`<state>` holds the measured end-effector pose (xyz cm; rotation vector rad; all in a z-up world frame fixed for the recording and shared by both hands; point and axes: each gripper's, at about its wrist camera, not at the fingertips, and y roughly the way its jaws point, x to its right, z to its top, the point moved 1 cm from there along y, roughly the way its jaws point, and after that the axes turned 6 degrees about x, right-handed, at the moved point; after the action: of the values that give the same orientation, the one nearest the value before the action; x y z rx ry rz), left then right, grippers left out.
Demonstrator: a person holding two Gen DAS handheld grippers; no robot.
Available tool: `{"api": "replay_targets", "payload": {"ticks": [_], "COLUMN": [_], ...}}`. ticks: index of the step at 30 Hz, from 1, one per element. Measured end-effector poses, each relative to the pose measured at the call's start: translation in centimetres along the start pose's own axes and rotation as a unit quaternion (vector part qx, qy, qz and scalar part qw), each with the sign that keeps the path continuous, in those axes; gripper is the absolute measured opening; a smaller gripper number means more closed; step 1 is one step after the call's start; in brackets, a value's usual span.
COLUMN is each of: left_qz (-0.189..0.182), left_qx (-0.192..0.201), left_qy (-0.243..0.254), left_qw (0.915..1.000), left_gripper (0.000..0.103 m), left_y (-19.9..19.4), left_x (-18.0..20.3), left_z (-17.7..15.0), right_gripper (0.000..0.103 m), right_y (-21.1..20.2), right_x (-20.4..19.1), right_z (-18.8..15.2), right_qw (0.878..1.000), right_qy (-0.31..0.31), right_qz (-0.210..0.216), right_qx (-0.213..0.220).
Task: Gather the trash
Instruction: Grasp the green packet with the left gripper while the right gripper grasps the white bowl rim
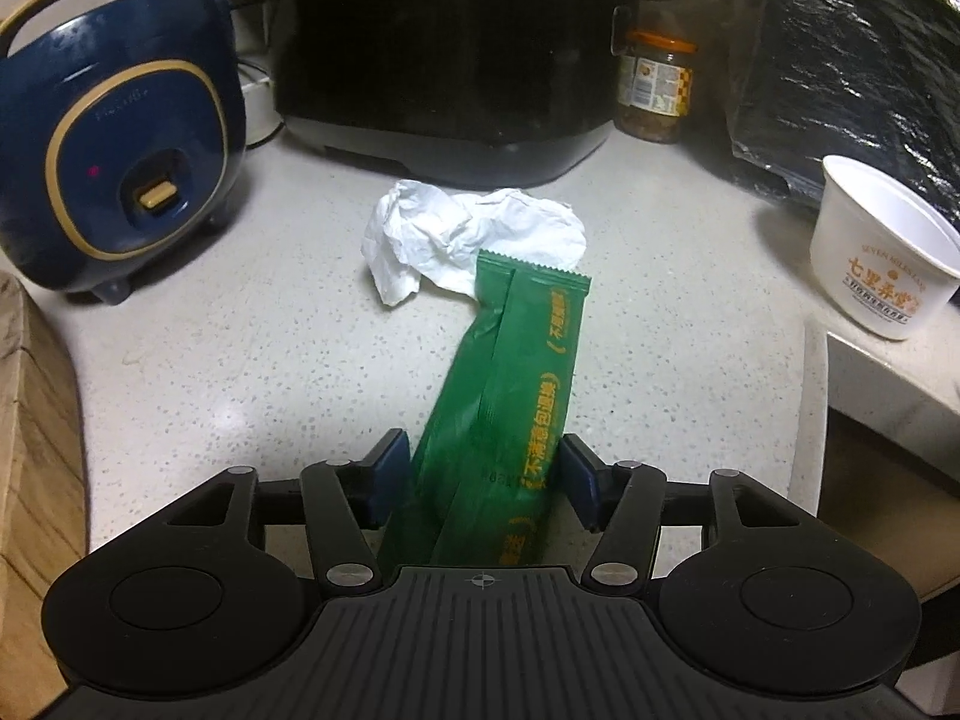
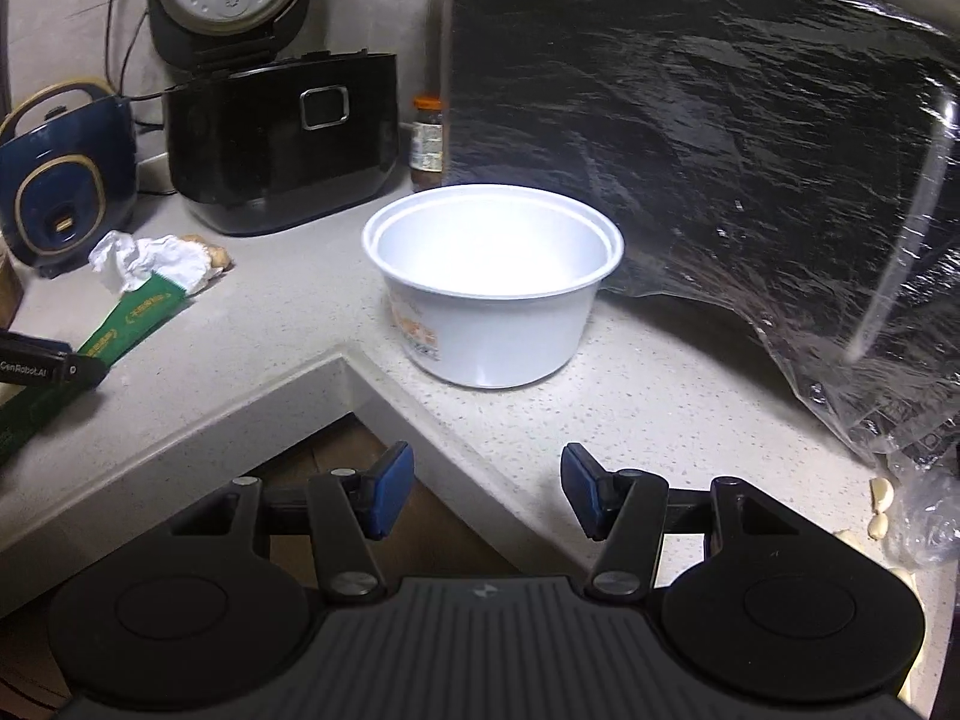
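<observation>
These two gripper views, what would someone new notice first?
The green packet stands out, lying on the speckled counter between the open blue pads of the left gripper, its far end at a crumpled white tissue. In the right view a bright white bowl sits near the counter's inner corner, ahead of the open, empty right gripper. A crinkled black bag fills the space behind it.

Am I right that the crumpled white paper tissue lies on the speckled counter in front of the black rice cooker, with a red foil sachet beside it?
Nearly: the foil sachet is green, not red, as the left wrist view shows. The crumpled white paper tissue does lie on the speckled counter in front of the black rice cooker.
</observation>
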<state>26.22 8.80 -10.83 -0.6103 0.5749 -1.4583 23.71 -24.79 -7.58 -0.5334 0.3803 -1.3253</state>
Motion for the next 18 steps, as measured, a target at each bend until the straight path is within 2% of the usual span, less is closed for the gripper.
{"api": "replay_targets", "payload": {"ticks": [4, 6, 7, 8, 11, 18], "left_qz": [0.011, 0.020, 0.020, 0.012, -0.013, -0.056], "left_qx": [-0.001, 0.002, 0.004, 0.007, 0.017, 0.073], "left_qy": [0.005, -0.006, -0.017, -0.032, -0.093, -0.141], "left_qw": [0.9999, 0.9998, 0.9997, 0.9994, 0.9954, 0.9857], "left_gripper": [0.059, 0.054, 0.045, 0.031, 0.025, 0.023], "left_y": [-0.4, -0.5, -0.6, -0.8, -1.4, -4.6], "left_x": [0.4, 0.6, 0.5, 0.3, -0.5, -0.2], "left_z": [-0.3, -0.3, -0.3, -0.3, -0.5, -0.6], "right_gripper": [0.056, 0.055, 0.055, 0.055, 0.055, 0.055], "right_y": [-0.2, -0.2, -0.1, 0.0, 0.8, 4.6], "right_x": [0.6, 0.9, 1.1, 1.3, 2.3, 5.2], "right_z": [0.8, 1.4, 1.8, 2.2, 3.9, 7.5], "right_qw": [0.999, 0.999, 0.999, 0.999, 0.998, 0.986], "right_qy": [0.010, 0.008, 0.005, 0.002, 0.032, 0.158], "right_qz": [-0.040, -0.048, -0.046, -0.040, -0.031, -0.002], "right_qx": [0.013, 0.023, 0.025, 0.025, 0.038, 0.044]}}
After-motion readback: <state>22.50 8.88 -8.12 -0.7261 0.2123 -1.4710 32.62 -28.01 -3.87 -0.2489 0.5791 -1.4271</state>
